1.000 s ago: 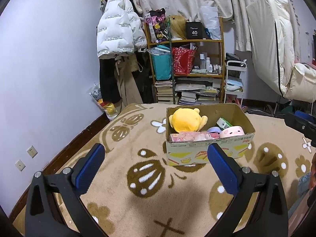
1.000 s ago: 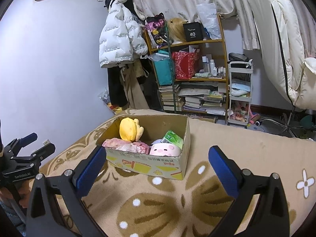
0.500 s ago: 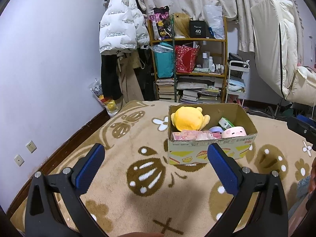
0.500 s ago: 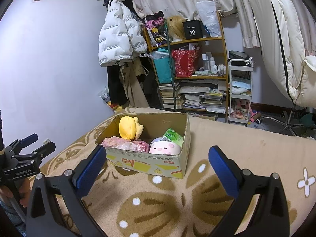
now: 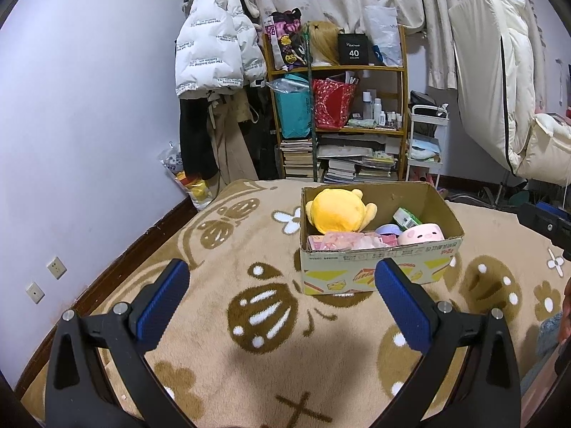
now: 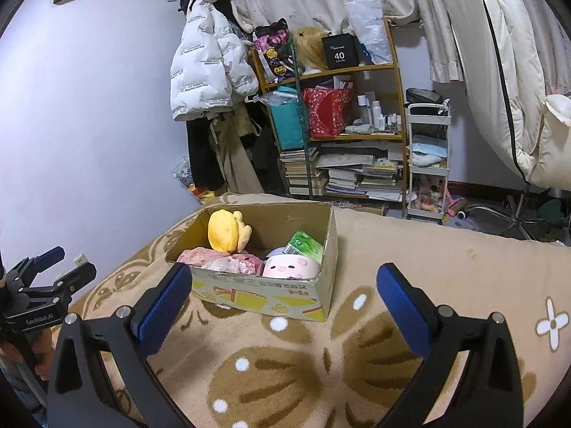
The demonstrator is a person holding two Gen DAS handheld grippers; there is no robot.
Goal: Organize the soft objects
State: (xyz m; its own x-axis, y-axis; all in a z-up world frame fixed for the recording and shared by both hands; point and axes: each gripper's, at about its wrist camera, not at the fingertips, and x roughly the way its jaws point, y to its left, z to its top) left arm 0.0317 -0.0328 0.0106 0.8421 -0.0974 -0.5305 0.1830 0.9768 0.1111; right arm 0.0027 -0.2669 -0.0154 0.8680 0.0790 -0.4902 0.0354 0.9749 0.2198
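A cardboard box (image 5: pixel 378 271) (image 6: pixel 264 294) stands on the beige patterned blanket. Inside it lie a yellow plush (image 5: pixel 337 212) (image 6: pixel 226 230), a pink pig plush (image 5: pixel 421 233) (image 6: pixel 291 267), crumpled pink soft items (image 5: pixel 342 240) (image 6: pixel 217 260), a green tissue pack (image 5: pixel 407 217) (image 6: pixel 307 246) and a purple item (image 5: pixel 389 230). My left gripper (image 5: pixel 282 285) hovers open in front of the box, nothing between its fingers. My right gripper (image 6: pixel 285 287) is open too, just short of the box's near wall, holding nothing. The left gripper (image 6: pixel 46 278) also shows at the far left of the right wrist view.
The blanket (image 5: pixel 214 249) covers a raised surface; its left edge drops toward a wall with sockets (image 5: pixel 57 267). Behind stand a cluttered wooden shelf (image 5: pixel 339 117), a hanging white puffer jacket (image 5: pixel 214 46), a white trolley (image 6: pixel 428 164) and white bedding (image 5: pixel 499 89).
The left wrist view has tilted slightly, so the room sits a little lower in frame. The right gripper barely moved. Both stayed open; the box contents did not change.
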